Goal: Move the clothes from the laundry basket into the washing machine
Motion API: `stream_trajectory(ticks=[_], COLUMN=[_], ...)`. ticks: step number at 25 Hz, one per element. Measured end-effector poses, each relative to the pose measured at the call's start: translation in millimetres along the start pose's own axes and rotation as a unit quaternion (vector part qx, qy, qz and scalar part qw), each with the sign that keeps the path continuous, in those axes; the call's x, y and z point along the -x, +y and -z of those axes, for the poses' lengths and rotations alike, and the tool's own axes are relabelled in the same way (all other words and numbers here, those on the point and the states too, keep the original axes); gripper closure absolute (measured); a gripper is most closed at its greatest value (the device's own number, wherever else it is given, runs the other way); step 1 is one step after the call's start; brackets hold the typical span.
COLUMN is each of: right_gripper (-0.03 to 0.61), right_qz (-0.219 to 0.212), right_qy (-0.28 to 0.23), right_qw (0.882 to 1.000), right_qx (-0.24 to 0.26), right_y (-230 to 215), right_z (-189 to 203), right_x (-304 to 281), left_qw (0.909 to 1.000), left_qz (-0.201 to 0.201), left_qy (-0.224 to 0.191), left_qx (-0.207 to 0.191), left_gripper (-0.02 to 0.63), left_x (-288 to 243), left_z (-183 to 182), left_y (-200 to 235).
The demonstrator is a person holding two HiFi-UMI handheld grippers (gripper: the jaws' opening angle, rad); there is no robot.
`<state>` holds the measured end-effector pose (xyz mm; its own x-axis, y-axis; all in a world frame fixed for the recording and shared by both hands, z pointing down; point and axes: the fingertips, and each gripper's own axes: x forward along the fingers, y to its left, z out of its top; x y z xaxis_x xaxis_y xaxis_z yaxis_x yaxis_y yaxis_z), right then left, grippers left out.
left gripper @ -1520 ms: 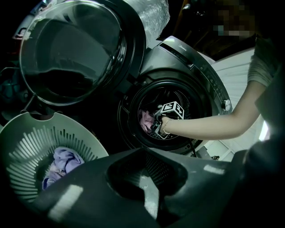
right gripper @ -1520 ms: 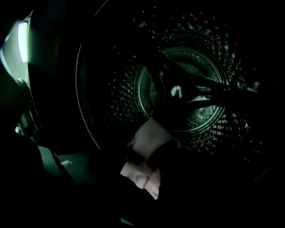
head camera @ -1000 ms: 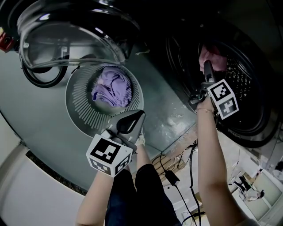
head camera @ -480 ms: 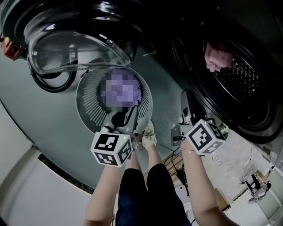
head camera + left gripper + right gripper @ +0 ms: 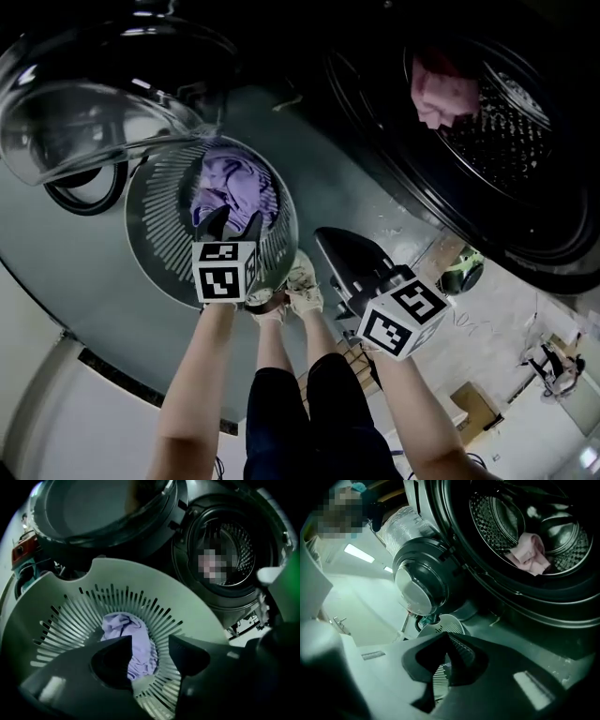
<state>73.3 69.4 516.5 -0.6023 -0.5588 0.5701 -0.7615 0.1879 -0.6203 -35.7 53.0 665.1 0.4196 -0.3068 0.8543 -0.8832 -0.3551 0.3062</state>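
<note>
Head view: the left gripper [image 5: 230,217] hangs over the laundry basket [image 5: 150,234], just above the purple garment [image 5: 234,183] crumpled at the basket's centre. The right gripper [image 5: 328,242] sits outside the basket's rim, on the side toward the washing machine [image 5: 562,253], whose drum holds a pink garment [image 5: 441,89].

Left gripper view: jaws spread, nothing gripped. The purple garment lies straight ahead and below, framed in the gap, its longer run along the gap rather than across it.

Right gripper view: jaws pressed together, empty, the basket beyond their tips.

Assessment: the left gripper is plainly nearer; a straight descent should suffice.
</note>
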Motion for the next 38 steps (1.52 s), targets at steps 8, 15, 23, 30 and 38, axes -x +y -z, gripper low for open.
stream_trajectory(ticks=[8, 15, 23, 30, 38], right_gripper=[0.549, 0.549, 0.549, 0.493, 0.235], right_qz=[0.010, 0.007, -0.001, -0.001, -0.052], right_qy=[0.016, 0.015, 0.013, 0.030, 0.069], right_qw=[1.000, 0.998, 1.000, 0.997, 0.977], right_qx=[-0.021, -0.057, 0.008, 0.072, 0.194], right_y=[-29, -34, -4, 34, 74], right_z=[33, 46, 14, -6, -12], right_x=[3, 3, 5, 3, -11], left_qw=[0.9950, 0.9936, 0.9998, 0.9933, 0.9789], left_qz=[-0.043, -0.047, 0.015, 0.074, 0.144], left_qy=[0.083, 0.100, 0.001, -0.087, -0.144], left_qx=[-0.035, -0.022, 0.015, -0.016, -0.012], left_gripper=[0.383, 0.595, 0.599, 0.600, 0.600], left_x=[-67, -79, 5, 110, 192], left_z=[49, 56, 11, -54, -110], left_y=[28, 37, -1, -53, -97])
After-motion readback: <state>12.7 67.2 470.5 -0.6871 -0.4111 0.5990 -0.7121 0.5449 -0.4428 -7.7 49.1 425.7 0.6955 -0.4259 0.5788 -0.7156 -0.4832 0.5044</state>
